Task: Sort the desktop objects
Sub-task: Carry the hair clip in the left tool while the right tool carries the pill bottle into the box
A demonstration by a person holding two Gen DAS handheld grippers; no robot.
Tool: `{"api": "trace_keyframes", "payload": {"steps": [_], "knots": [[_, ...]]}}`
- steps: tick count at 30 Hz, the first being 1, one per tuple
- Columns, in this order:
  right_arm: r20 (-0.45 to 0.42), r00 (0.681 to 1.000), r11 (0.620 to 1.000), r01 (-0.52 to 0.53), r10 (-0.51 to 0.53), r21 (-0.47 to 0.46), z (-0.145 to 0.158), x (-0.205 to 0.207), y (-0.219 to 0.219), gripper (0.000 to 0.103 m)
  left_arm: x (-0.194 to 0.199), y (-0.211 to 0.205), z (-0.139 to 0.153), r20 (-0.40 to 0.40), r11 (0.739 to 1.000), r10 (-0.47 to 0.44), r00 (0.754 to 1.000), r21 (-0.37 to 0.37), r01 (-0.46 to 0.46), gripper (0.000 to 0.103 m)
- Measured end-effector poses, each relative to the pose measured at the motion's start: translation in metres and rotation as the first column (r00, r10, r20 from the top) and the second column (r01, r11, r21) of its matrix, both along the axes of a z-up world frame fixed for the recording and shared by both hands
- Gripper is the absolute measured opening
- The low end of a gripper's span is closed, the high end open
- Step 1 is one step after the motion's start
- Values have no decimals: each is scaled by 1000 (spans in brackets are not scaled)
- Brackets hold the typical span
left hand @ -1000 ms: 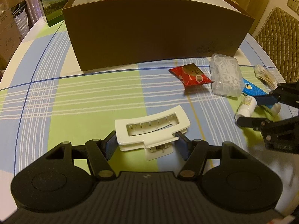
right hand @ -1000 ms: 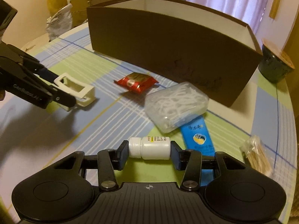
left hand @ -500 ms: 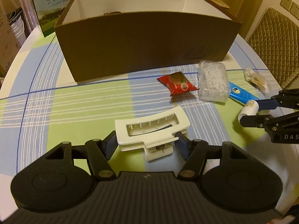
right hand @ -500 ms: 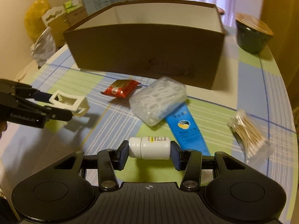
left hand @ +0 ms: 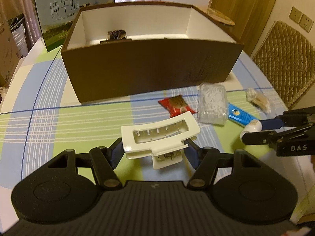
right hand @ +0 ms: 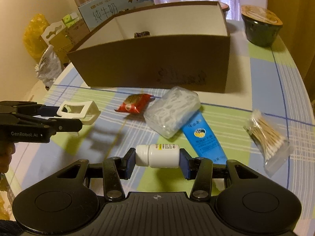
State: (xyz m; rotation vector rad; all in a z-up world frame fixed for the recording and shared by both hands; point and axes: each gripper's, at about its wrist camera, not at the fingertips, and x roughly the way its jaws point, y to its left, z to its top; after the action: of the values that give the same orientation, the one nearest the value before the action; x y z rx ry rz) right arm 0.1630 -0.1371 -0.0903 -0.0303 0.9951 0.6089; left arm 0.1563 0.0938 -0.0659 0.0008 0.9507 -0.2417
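- both grippers have risen since the earlier frames, so the brown box now shows its white inside where before only its front wall showed; each load looks lifted clear of the cloth and ready to carry over the rim.
- left wrist view: the left gripper (left hand: 154, 150) has its pads pressed on the two ends of the white hair clip (left hand: 159, 137), which hangs above the checked tablecloth (left hand: 59, 122). the brown box (left hand: 149, 68) stands straight ahead, with a dark striped item (left hand: 116, 34) already on its floor. off to the right the other gripper carries its bottle.
- the near wall is the obstacle here, as i judge it: the clip sits lower than the rim and must go higher before moving forward.
- right wrist view: the right gripper (right hand: 157, 160) clamps the white pill bottle (right hand: 157, 155) lengthwise, cap to the left, held off the table.
- still lying between bottle and box: a red snack packet (right hand: 134, 103), a clear tub of floss picks (right hand: 171, 111) resting partly on a blue tube (right hand: 202, 135), and a bag of cotton swabs (right hand: 267, 135) to the right. a dark lidded bowl (right hand: 260, 26) stands beside the box's far corner.
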Motion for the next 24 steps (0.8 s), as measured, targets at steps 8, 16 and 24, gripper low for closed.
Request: {"api": "trace_keyframes", "payload": {"steps": [8,16,24], "knots": [[2,1000,999,23,-23,42,14,9,-2,44,4,3,21,39,998,16,999,-63,-13,62],[55,998,998,17,-21,59,36,29,2,44,19,1,47,103,993,6,995,-114,5,62],[179,984,997,-4,-10,76,72,71,16,44,57,2,72,159,990,6,987,-140,17,62]]}}
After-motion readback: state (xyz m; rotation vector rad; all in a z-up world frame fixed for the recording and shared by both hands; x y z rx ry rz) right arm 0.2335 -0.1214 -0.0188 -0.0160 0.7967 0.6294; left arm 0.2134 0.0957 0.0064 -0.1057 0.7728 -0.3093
